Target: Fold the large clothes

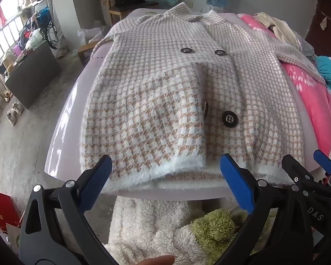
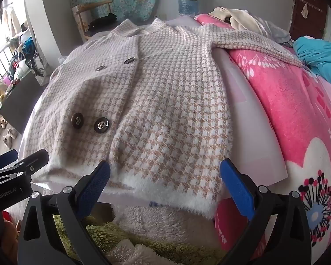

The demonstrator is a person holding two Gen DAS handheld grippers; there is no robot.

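Cluttered bedroom; white board (image 2: 253,101) laid over pink blanket (image 2: 298,114). Checked coat (image 1: 165,101) spread flat on it, hem nearest. Left gripper (image 1: 165,185) and right gripper (image 2: 165,185) gaping, empty, just short of hem. Best pinched at both hem corners evenly.

We find both grippers wide open at the near hem of the checked coat (image 1: 165,101), nothing between their jaws. The left gripper (image 1: 165,185) and right gripper (image 2: 165,183) stand just beside each other. The white board (image 1: 64,132) lies bare to the left; the pink blanket (image 2: 286,114) crowds the right, a sleeve (image 2: 253,42) draped over it.
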